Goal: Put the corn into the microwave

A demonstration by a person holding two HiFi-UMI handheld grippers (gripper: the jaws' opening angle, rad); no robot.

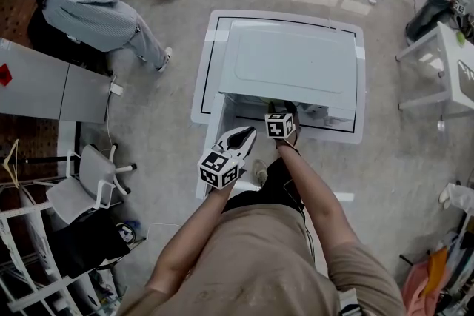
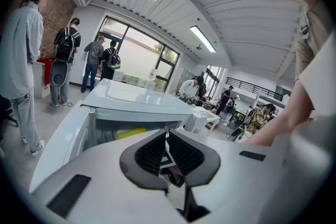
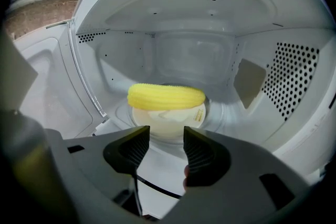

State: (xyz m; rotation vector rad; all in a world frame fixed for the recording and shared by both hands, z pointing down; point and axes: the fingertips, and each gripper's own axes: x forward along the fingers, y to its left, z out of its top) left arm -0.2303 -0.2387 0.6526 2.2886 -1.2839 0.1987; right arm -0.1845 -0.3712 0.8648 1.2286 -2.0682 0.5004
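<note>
The yellow corn [image 3: 166,96] lies across a cream plate [image 3: 169,119] on the turntable inside the white microwave [image 1: 296,59]. My right gripper [image 3: 166,136] is at the microwave's mouth, just short of the plate, jaws open with nothing between them. The head view shows my right gripper [image 1: 284,112] at the front opening. The left gripper [image 1: 248,134] hangs lower left, outside, near the open door [image 1: 211,137]. In the left gripper view the left gripper [image 2: 167,136] is shut and holds nothing. A bit of corn [image 2: 130,134] shows inside the microwave [image 2: 136,99].
The microwave stands on a low white platform [image 1: 206,70]. Its door [image 3: 47,86] swings out to the left. A seated person [image 1: 96,11] and a grey desk [image 1: 52,89] are at the left, a chair [image 1: 81,181] lower left, a white table [image 1: 444,63] at the right.
</note>
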